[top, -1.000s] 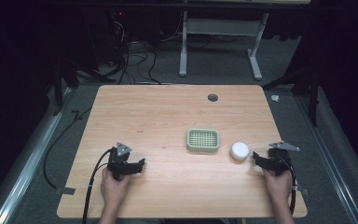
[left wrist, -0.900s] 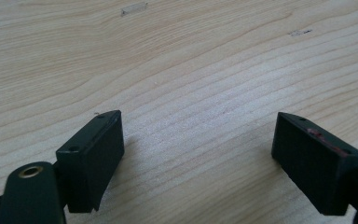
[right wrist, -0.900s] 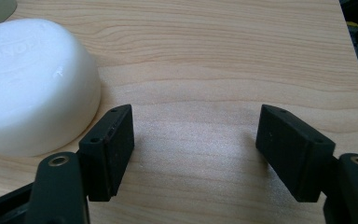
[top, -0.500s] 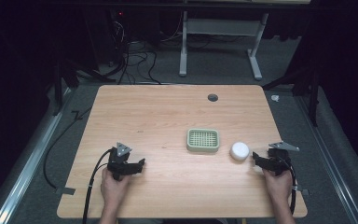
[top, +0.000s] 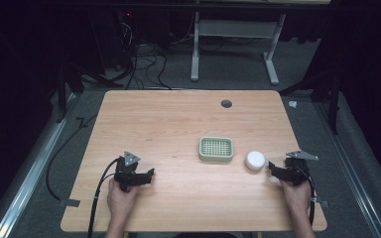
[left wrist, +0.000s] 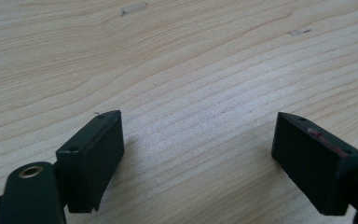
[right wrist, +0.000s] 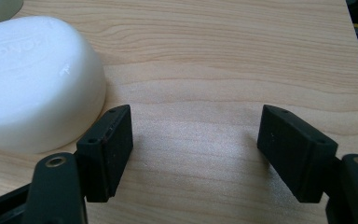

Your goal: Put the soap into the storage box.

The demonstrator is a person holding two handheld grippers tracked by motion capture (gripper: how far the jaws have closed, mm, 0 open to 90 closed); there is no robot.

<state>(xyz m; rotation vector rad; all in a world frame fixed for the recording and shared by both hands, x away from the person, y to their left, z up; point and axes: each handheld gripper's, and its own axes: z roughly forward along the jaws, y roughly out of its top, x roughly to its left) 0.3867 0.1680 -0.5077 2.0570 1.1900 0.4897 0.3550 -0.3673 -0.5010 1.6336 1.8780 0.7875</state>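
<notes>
A white bar of soap [top: 255, 159] lies on the wooden table, just right of a pale green slotted soap dish [top: 216, 149]. My right gripper [top: 274, 171] rests near the table's right edge, a little right of the soap, open with nothing between its jaws. In the right gripper view the soap [right wrist: 32, 84] sits just outside the left jaw, and bare wood lies between the fingers [right wrist: 196, 140]. My left gripper [top: 148, 175] rests at the front left, open over bare wood [left wrist: 198, 140].
A dark round cable hole [top: 226, 103] sits near the table's [top: 178, 119] far edge. Cables trail off the front left. Beyond the table stand a white desk frame [top: 233, 44] and floor cables.
</notes>
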